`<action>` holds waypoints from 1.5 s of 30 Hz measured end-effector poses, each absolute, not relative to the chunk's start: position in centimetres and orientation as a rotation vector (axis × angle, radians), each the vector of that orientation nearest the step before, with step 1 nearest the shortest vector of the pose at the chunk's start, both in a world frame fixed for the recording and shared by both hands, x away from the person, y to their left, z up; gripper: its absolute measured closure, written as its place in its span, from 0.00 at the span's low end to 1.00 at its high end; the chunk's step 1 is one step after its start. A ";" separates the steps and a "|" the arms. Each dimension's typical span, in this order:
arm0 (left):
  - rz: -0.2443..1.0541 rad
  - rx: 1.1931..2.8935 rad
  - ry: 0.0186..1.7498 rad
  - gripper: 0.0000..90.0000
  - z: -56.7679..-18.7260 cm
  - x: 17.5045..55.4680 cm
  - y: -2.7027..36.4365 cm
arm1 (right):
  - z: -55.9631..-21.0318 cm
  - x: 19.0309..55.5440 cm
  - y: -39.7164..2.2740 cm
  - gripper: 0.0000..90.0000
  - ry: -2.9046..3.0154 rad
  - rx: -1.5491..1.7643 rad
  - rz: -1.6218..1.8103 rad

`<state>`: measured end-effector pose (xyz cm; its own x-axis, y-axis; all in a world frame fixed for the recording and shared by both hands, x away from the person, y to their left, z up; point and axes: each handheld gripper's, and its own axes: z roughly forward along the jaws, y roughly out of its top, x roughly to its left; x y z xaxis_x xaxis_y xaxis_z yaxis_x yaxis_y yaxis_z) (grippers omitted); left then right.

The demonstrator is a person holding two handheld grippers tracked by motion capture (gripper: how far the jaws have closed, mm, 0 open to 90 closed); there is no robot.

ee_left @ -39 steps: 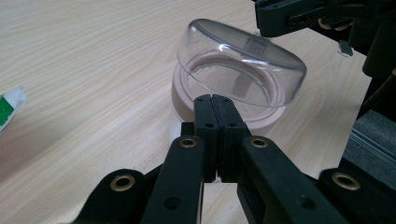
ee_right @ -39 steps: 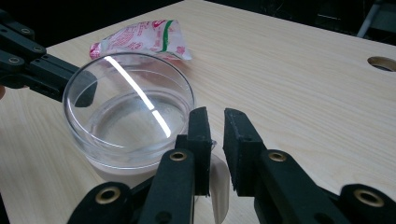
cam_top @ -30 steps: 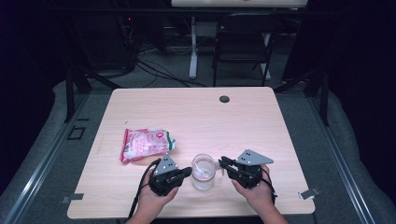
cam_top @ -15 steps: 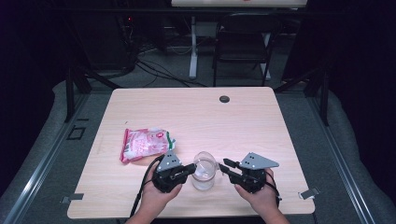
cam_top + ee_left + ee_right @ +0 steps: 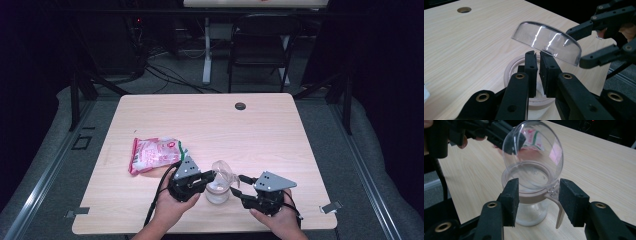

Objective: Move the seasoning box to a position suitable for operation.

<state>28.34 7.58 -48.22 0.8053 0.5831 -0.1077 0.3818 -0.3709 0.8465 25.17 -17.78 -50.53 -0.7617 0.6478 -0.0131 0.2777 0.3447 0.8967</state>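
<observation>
Right jaws now off jar [image 5: 531,195]

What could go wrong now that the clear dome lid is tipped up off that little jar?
1. The left tongs pinch only the thin rim of the clear dome lid, so it could slip and drop.
2. The right tongs have just been opening and stand apart from the jar, so the jar, left unsteadied, might tip.
3. The lid looks hinged to the collar; pulling further could drag the jar along.
</observation>
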 end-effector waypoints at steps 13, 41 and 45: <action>0.264 2.004 0.716 0.87 -48.1 28.3 7.3 | -51.2 25.2 -16.1 0.56 2.206 0.833 1.338; 0.281 2.051 0.812 0.71 -51.3 29.5 8.3 | -51.3 25.4 -16.2 0.58 2.193 0.847 1.343; 0.272 2.043 0.823 0.73 -51.5 29.5 8.3 | -51.2 25.5 -16.5 0.59 2.188 0.852 1.355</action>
